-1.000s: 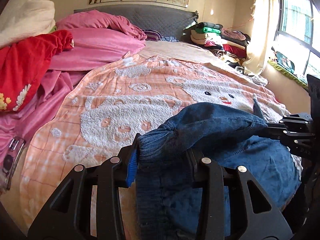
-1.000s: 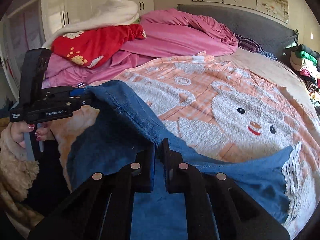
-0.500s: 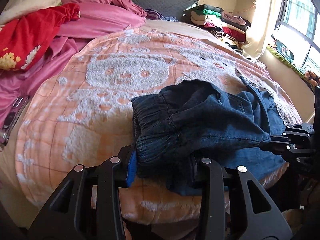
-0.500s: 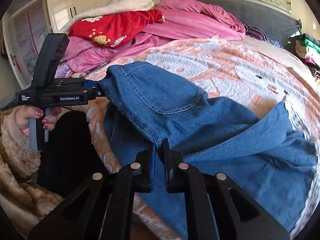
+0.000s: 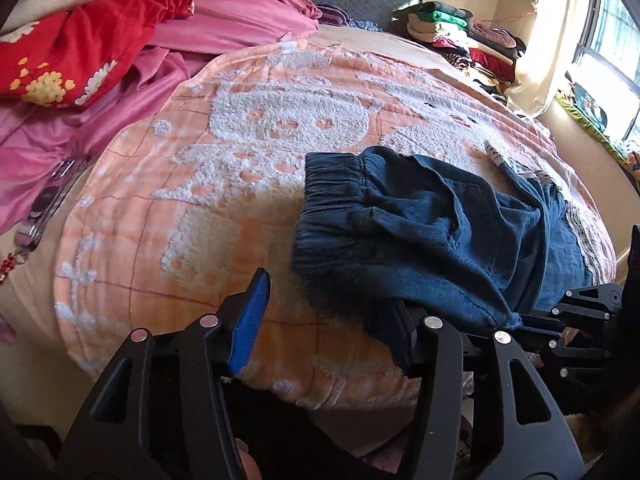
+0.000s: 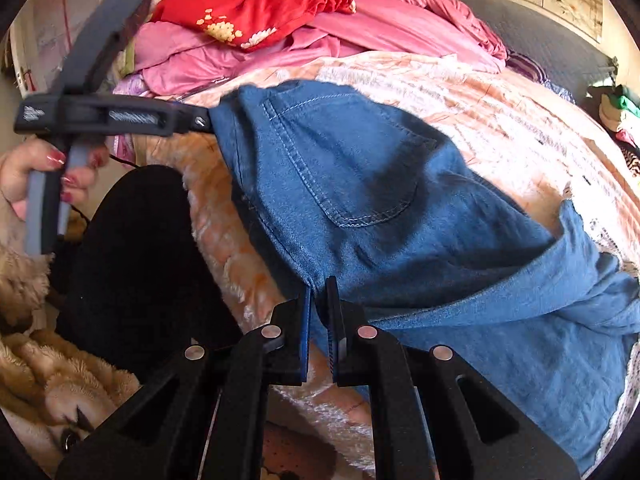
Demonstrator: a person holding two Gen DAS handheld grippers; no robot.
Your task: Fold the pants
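Left wrist view | pants (image 5: pixel 432 232) bunched at bed's (image 5: pixel 192 240) near edge, waistband leftward | my left gripper (image 5: pixel 332 316) just opened, denim draped on one finger, unclamped | right gripper (image 6: pixel 319 312) pinches the near hem, so it's nearer.

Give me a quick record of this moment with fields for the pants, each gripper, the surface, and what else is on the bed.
pants: blue denim pants, folded over, lying on the blanket
left gripper: jaws just opened, apart; waistband rests against the right finger
right gripper: shut on the pants' edge
surface: orange bear-pattern blanket
also on bed: red flowered cloth, pink bedding
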